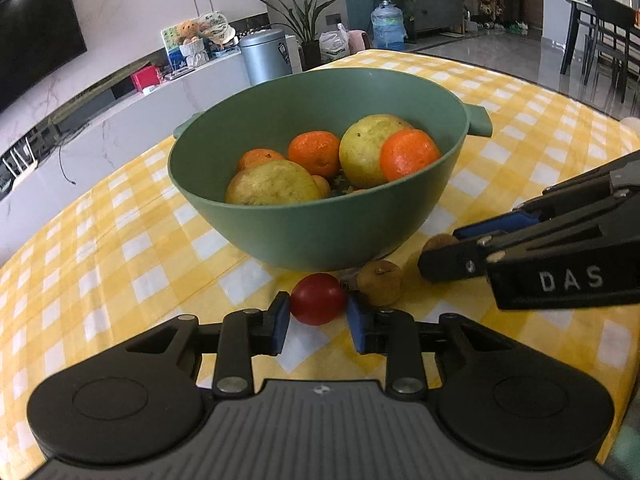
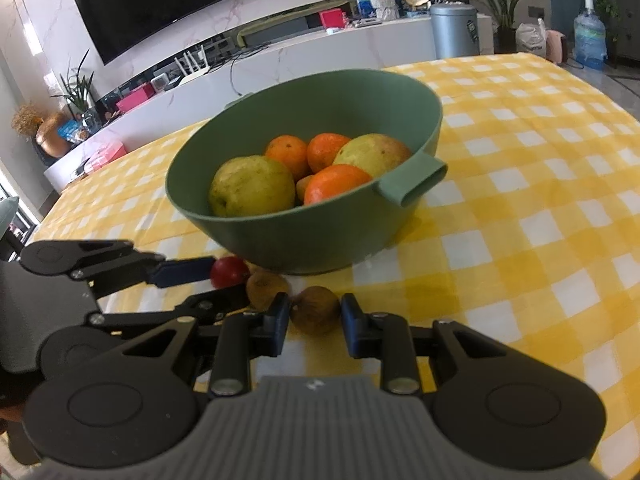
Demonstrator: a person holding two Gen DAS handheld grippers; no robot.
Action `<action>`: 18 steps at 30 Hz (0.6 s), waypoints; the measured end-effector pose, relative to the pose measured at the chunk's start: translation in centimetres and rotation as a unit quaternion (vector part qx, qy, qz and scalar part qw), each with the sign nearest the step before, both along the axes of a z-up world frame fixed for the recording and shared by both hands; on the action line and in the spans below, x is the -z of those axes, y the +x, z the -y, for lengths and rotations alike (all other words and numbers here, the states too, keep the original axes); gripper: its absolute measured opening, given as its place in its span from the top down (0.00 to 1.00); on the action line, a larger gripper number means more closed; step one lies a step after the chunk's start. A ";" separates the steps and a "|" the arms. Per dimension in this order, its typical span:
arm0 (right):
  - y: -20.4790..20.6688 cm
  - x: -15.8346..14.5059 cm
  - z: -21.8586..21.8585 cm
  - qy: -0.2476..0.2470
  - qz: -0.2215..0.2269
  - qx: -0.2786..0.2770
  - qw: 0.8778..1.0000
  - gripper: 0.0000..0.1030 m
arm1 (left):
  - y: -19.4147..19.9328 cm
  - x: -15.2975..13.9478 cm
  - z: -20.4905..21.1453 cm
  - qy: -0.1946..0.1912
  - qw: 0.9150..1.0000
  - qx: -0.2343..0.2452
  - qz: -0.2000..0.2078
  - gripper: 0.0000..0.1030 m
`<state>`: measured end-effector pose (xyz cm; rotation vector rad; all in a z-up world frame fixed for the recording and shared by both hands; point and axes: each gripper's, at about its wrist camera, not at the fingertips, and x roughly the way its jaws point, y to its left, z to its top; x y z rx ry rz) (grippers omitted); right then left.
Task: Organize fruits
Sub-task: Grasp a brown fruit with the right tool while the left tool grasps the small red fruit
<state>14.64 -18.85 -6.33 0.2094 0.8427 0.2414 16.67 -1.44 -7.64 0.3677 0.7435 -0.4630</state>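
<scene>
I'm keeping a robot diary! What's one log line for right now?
left gripper: around red fruit | right gripper: around brown fruit | green bowl: pears, oranges

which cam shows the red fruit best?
Left wrist. The red fruit sits centred and unobstructed between the left gripper fingers, in front of the bowl. In the right wrist view only part of it shows, small, behind the left gripper's finger.
</scene>
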 end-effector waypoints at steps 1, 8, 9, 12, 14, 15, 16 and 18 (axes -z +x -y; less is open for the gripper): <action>0.0 0.0 0.1 -0.002 0.002 0.004 1.000 0.76 | 0.0 -0.2 -0.2 -0.007 1.000 -0.006 -0.002 0.67; 0.7 0.3 0.1 -0.007 0.002 0.006 1.000 0.76 | -0.1 -1.3 -2.6 -0.075 0.994 -0.069 -0.051 0.68; 0.8 0.3 -0.1 -0.007 0.002 0.003 1.000 0.76 | -0.2 -1.4 -3.0 -0.086 0.991 -0.078 -0.060 0.68; 1.0 0.5 -0.7 -0.010 0.005 -0.006 1.000 0.76 | -0.6 -2.2 -3.9 -0.107 0.986 -0.104 -0.069 0.68; 1.1 0.5 -1.1 -0.015 0.007 -0.013 1.000 0.76 | -0.8 -2.8 -4.4 -0.117 0.984 -0.115 -0.068 0.68; 1.0 0.4 -1.2 -0.015 0.009 -0.019 1.000 0.76 | -0.9 -3.1 -4.6 -0.123 0.983 -0.118 -0.067 0.68; 0.9 0.4 -1.3 -0.010 0.009 -0.025 1.000 0.76 | -0.9 -3.5 -4.7 -0.130 0.982 -0.121 -0.066 0.68; 0.7 0.3 -1.5 -0.003 0.007 -0.036 0.999 0.76 | -1.2 -4.1 -4.9 -0.145 0.980 -0.125 -0.063 0.68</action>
